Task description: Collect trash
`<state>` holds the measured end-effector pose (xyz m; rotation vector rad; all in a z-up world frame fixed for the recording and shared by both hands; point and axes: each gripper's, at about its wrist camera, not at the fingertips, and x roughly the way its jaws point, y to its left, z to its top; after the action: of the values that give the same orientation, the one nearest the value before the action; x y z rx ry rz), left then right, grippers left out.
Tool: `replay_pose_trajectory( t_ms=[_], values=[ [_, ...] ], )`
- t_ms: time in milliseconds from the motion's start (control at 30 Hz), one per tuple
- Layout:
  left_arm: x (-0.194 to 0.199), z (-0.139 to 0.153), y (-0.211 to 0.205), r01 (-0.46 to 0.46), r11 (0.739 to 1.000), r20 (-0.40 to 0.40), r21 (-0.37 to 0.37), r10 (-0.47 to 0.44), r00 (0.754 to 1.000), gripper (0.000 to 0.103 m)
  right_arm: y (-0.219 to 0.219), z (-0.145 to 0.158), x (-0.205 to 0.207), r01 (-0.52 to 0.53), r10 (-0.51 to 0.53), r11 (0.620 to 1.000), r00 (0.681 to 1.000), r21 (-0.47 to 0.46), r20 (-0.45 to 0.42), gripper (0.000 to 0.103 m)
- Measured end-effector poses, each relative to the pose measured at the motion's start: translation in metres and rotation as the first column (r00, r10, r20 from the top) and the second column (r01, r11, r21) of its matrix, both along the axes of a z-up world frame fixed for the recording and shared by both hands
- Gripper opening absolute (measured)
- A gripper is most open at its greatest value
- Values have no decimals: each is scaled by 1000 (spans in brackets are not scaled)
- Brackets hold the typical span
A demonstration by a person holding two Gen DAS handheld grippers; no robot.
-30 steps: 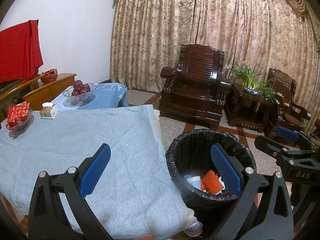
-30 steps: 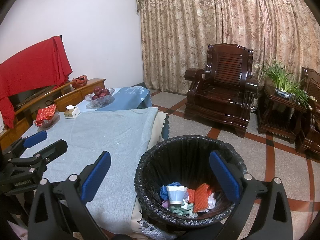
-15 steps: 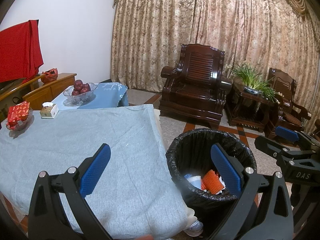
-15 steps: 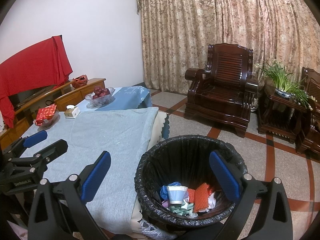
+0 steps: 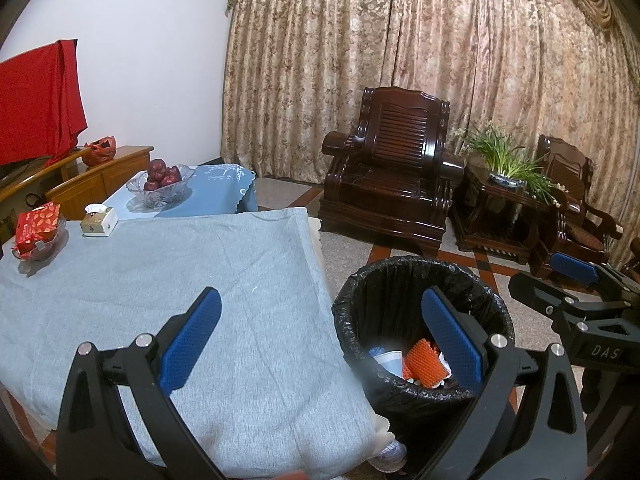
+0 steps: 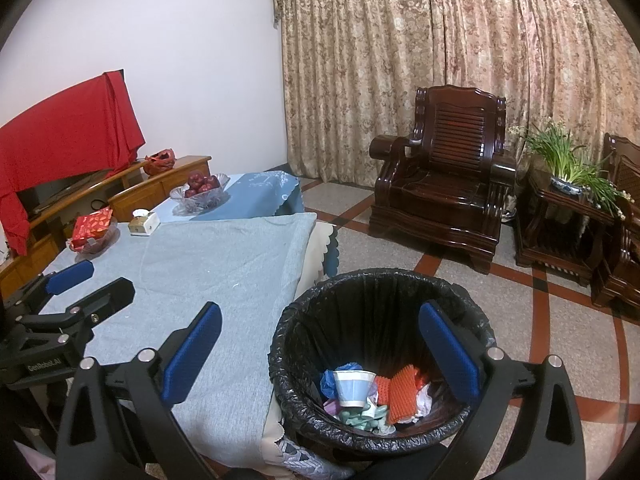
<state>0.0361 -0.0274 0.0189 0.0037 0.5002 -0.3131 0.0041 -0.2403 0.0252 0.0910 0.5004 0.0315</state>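
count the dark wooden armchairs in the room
2. One armchair stands in front of the curtain. The other armchair is at the far right, past the side table with the potted plant, partly cut off by the frame. More may sit out of view.

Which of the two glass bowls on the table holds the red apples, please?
The far glass bowl, on the darker blue cloth, holds apples. The nearer bowl, beside the tissue box, holds a red packet.
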Motion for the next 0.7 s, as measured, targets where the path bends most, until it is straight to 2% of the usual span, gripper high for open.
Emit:
replay_pose_trajectory(
  t_ms=[700],
  values=[
    [0,2,2,0,1000,-2,2,0,1000,98,0,0,0,0,0,1000,1000,0,-3,97]
  ],
)
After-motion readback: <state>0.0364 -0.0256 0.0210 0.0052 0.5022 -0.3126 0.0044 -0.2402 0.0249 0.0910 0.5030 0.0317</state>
